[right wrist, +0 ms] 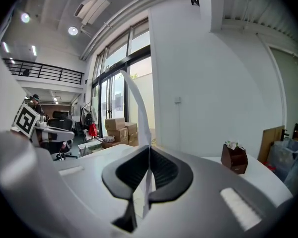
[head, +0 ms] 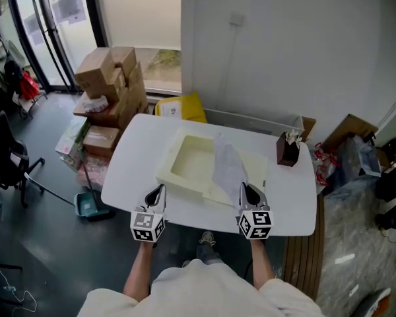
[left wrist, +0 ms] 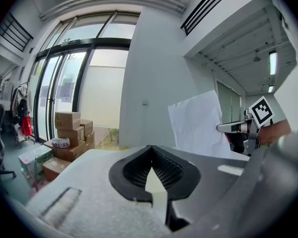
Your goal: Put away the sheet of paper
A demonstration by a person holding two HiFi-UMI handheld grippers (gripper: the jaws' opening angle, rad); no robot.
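Overhead, we see a white tabletop (head: 135,160) set against a pale wall, with a shallow cream box (head: 193,165) lying open near its middle. Both tools sit at the near edge of the tabletop, each carrying its marker cube.

Right tool (head: 249,190): clenched on the sheet of paper (head: 228,167), with the pads pressed flat against either face of its near edge. From this grip the sheet rises and leans away over the right-hand part of the box. In the right gripper view it appears edge-on, as a thin white strip curving upward from the jaws. In the left gripper view it stands as a broad white panel just beside the right tool. We cannot say for certain whether its far edge rests on the box or hangs clear of it.

Left tool (head: 158,191): its jaws meet at the tips with nothing between them. It is held just short of the box's near left corner, apart from the sheet.

Surroundings: a small brown holder (head: 288,150) stuffed with crumpled paper stands at the far right corner of the tabletop. On the floor to the left we note stacked cardboard cartons (head: 109,78).
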